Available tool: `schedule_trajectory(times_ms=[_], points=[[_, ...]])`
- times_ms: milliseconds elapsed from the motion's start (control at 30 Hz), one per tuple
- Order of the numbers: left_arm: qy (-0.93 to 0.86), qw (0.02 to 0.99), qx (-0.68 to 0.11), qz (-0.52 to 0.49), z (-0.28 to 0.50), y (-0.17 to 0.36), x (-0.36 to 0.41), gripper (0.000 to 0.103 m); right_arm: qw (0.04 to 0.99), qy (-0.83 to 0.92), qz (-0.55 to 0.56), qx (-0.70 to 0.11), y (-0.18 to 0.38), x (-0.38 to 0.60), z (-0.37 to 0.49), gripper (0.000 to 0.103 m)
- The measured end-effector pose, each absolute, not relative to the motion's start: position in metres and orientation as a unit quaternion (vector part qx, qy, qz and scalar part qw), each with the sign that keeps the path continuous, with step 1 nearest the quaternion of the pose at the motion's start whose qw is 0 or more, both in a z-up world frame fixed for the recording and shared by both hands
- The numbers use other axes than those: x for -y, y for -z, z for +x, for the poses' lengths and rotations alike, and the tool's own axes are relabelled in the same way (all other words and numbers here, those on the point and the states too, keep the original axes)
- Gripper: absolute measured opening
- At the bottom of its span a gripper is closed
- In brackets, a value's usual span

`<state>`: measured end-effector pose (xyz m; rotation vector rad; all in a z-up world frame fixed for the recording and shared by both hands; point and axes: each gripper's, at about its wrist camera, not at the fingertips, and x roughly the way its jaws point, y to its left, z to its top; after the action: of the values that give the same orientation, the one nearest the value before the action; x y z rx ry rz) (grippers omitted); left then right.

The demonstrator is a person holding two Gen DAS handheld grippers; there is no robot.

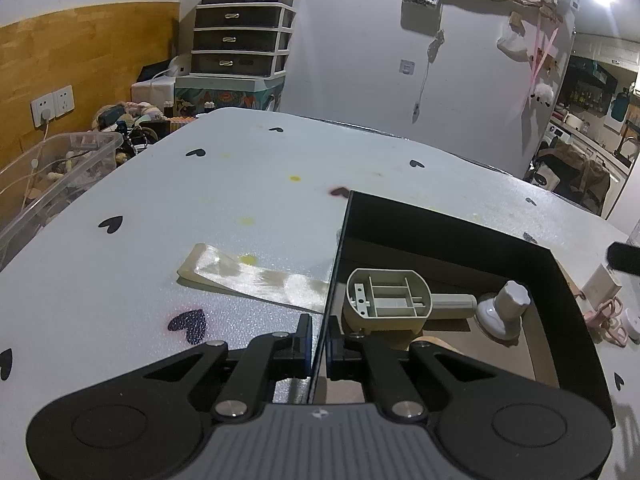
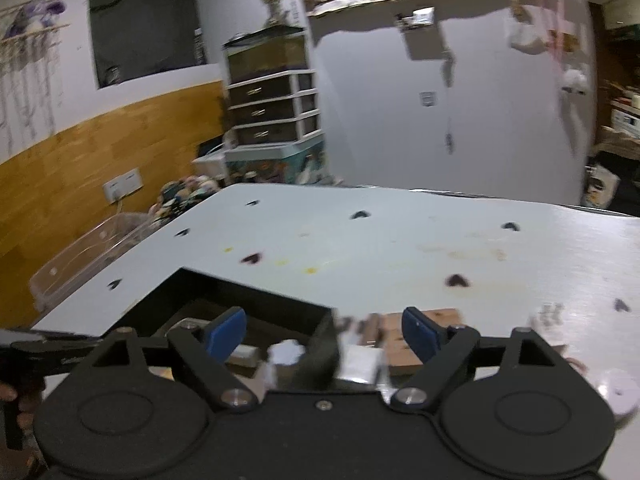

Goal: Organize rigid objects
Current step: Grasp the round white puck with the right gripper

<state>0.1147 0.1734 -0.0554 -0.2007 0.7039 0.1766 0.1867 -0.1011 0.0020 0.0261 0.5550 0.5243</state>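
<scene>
Left wrist view: left gripper (image 1: 319,344) is clamped tight on the near wall of the black box (image 1: 568,280), one finger outside, one inside.
Box contents: grey plastic housing (image 1: 390,298) lies just beyond the inner finger; a white knob (image 1: 506,308) stands beside it to the right.
Right gripper (image 2: 324,334): jaws spread wide with nothing between the blue pads (image 2: 224,334), hovering over the box's right corner.
Around: clear strip (image 1: 252,276) on the table (image 1: 240,184) left of the box; wooden board (image 2: 424,336) right of it.
Unclear: right wrist picture is blurred; small items past the box's right side cannot be told.
</scene>
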Motion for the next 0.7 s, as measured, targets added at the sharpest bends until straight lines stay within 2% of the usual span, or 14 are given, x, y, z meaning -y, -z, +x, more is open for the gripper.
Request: schedule_trajectory(times_ms=[700], points=[[-0.084, 0.93, -0.343, -0.097, 0.117, 0.056, -0.175, 0.006, 0.96, -0.015, 0.06, -0.274, 0.023, 0.262, 0.2, 0.086]])
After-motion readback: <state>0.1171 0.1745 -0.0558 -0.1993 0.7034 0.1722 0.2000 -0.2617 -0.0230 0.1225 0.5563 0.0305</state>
